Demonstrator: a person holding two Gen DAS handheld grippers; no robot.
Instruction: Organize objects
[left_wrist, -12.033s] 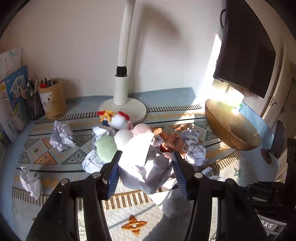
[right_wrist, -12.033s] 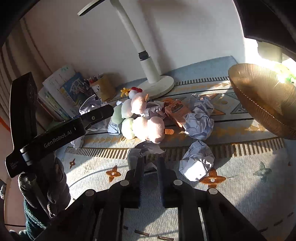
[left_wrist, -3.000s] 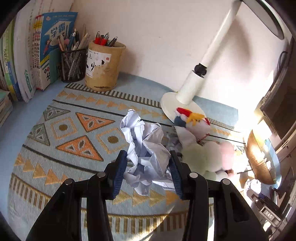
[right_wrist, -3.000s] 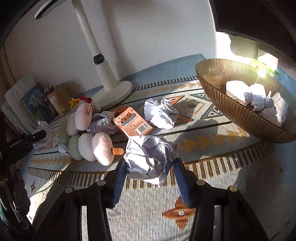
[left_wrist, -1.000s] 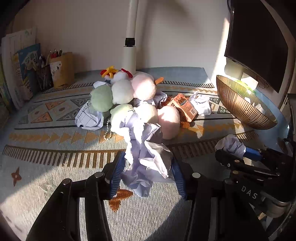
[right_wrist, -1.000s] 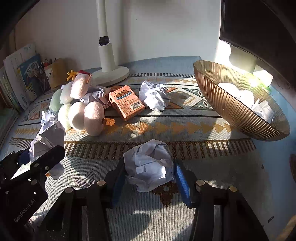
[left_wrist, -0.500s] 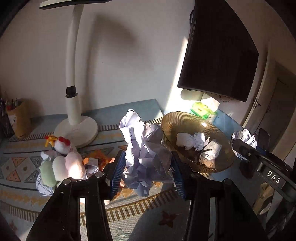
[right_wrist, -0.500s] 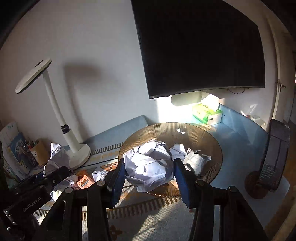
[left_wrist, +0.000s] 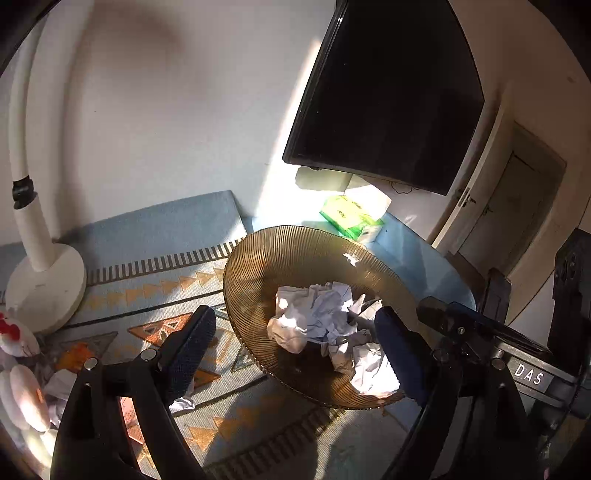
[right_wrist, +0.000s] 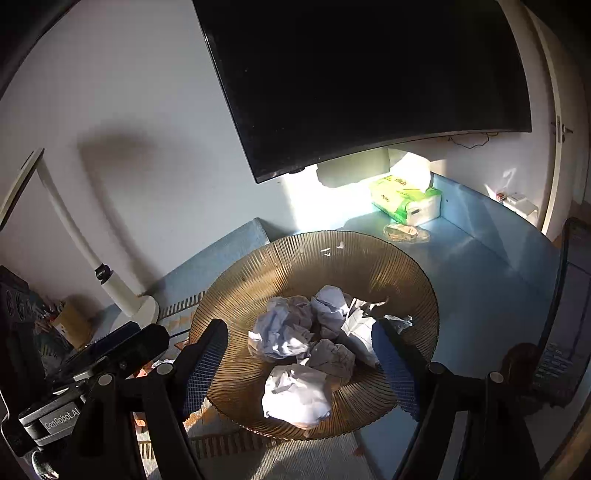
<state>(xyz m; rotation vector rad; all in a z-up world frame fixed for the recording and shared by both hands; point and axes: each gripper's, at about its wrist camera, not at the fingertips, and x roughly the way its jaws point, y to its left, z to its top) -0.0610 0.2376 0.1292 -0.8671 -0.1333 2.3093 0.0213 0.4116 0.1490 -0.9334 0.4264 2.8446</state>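
An amber ribbed glass bowl (left_wrist: 258, 266) stands on the patterned mat and holds several crumpled paper balls (left_wrist: 314, 321). It also shows in the right wrist view (right_wrist: 258, 280), with the paper balls (right_wrist: 295, 391) piled inside. My left gripper (left_wrist: 295, 354) is open and empty above the bowl's near side. My right gripper (right_wrist: 301, 365) is open and empty above the bowl. Each gripper shows in the other's view, the right one (left_wrist: 480, 332) at the right, the left one (right_wrist: 110, 350) at the left.
A white desk lamp (left_wrist: 37, 266) stands on the mat at the left. Plush toys (left_wrist: 18, 376) and a loose paper ball (left_wrist: 181, 402) lie at the lower left. A green tissue box (right_wrist: 406, 199) and a dark monitor (right_wrist: 369, 74) are behind the bowl. A phone stand (right_wrist: 569, 332) is at the right.
Both grippers held crumpled paper balls above the bowl half a second ago. Now both are open and the balls lie in the bowl.
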